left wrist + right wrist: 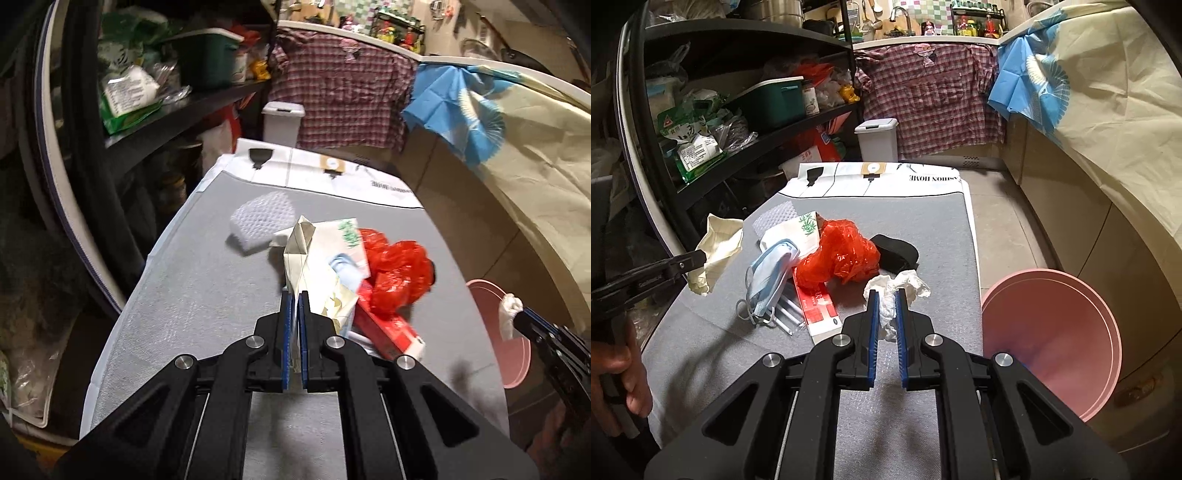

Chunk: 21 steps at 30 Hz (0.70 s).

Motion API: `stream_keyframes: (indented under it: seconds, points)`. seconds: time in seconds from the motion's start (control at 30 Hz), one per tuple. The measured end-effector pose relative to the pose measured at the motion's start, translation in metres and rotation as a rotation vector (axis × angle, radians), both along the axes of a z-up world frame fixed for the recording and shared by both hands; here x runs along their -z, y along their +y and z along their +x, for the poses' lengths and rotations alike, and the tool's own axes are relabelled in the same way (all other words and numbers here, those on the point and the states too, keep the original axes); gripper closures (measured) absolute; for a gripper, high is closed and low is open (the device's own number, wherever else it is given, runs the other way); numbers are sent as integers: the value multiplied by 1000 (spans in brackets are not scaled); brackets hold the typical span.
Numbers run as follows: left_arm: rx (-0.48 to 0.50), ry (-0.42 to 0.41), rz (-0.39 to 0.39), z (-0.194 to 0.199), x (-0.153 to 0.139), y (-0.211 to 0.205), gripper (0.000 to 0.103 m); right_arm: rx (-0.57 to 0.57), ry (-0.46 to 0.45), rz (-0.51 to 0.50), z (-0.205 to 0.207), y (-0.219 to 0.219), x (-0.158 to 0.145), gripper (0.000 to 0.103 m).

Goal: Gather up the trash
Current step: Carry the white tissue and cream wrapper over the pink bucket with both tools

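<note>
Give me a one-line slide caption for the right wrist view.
Right tongs clamp a white tissue above the grey table, pink bin alongside.

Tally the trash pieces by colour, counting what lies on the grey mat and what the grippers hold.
Red: 2, plastic bag, flat box
White or cream: 4, crumpled paper, tissue, bamboo-print pack, bubble wrap
Blue: 1, face mask
Black: 1, pouch
Total: 8

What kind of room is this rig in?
Likely a cramped home kitchen: a sink faucet and condiment rack along a tiled counter, plus a storage shelf of food packets.
</note>
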<state>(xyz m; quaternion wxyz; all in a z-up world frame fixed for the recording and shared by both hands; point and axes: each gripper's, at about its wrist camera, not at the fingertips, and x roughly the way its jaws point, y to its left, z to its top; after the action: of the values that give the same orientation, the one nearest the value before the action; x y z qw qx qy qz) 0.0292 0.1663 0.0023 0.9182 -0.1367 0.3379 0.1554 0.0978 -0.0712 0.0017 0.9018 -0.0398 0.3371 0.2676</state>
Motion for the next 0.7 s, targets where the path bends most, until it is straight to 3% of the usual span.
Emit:
stream_keyframes:
  seconds: [0.27,0.7]
  points:
    - [64,-25,23,0,-6,-22,99,20,-33,-5,-3,-5,-11,94]
    - [148,-53,35,2,-15,-51,99,83,-88,45,0,-46,-58,94]
